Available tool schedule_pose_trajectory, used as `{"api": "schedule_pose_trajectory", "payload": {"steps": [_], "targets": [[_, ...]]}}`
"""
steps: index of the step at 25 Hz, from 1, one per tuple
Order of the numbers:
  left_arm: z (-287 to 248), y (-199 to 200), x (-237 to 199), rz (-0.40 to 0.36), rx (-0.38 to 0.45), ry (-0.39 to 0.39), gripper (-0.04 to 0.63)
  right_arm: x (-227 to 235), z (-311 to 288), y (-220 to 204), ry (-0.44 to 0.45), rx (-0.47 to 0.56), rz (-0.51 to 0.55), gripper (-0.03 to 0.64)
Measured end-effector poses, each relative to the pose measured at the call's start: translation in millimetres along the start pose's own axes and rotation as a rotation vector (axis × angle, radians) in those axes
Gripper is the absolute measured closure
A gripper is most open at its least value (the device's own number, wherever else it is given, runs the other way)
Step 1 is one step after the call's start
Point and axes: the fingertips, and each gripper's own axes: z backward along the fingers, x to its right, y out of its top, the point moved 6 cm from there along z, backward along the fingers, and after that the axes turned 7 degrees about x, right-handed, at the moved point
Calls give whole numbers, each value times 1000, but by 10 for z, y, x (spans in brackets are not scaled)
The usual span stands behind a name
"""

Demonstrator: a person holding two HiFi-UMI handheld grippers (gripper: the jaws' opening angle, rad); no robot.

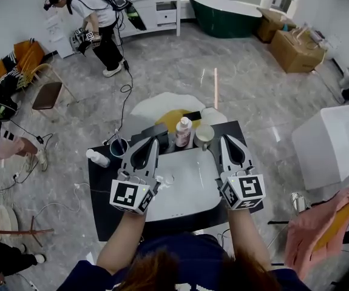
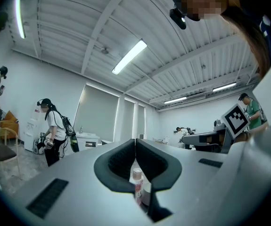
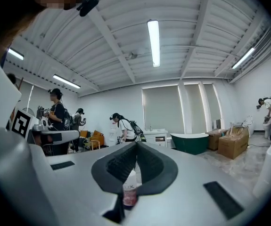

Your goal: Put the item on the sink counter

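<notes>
A white bottle with a pink label [image 1: 183, 131] stands at the back of the black sink counter [image 1: 103, 214], next to a white cup [image 1: 204, 136]. Both grippers hover over the white basin [image 1: 183, 190], pointing toward the back. My left gripper [image 1: 155, 140] is shut and empty, just left of the bottle. My right gripper [image 1: 224, 137] is shut and empty, right of the cup. In the left gripper view the jaws [image 2: 135, 142] meet at the tips, with the bottle [image 2: 136, 181] showing below them. In the right gripper view the shut jaws [image 3: 136, 147] frame the same bottle [image 3: 129, 192].
A dark cup holding a toothbrush [image 1: 119, 146] and a lying white bottle [image 1: 98, 157] sit at the counter's back left. A white box [image 1: 335, 141] and a pink cloth [image 1: 320, 229] are to the right. A person [image 1: 95, 17], a green bathtub [image 1: 223, 14] and cardboard boxes [image 1: 295, 47] stand far off.
</notes>
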Motion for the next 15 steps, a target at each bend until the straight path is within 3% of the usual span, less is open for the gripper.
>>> {"api": "schedule_pose_trajectory", "payload": {"steps": [15], "targets": [[59, 17, 29, 0, 6, -10, 572, -53, 91, -18, -18, -1, 4, 601]]}}
